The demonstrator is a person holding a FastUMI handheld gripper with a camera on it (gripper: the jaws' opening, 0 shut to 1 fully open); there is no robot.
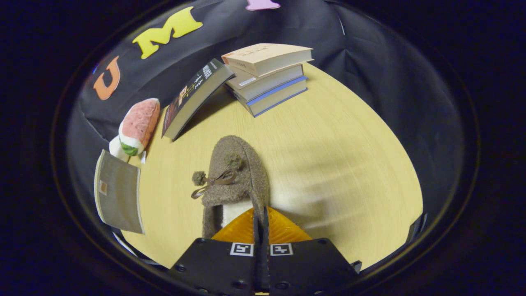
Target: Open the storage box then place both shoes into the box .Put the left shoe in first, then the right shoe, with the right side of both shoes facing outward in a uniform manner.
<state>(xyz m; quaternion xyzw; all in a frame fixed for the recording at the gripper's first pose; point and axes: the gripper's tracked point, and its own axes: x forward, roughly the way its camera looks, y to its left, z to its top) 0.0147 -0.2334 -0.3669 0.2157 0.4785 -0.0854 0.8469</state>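
Gripper clamped on a shoe's side wall

The gripper (pixel 261 220) points forward and downward over the table, its two fingers drawn together until only a thin dark slit separates them. Both fingers press on the right-hand side wall of the shoe (pixel 236 181) near its heel opening, one finger inside the opening and the other outside. The tips meet at the rim of that wall, pinching it flat between them. The gripper's body sits level across the bottom of the view, its two halves side by side and nearly touching, each carrying a small square marker.
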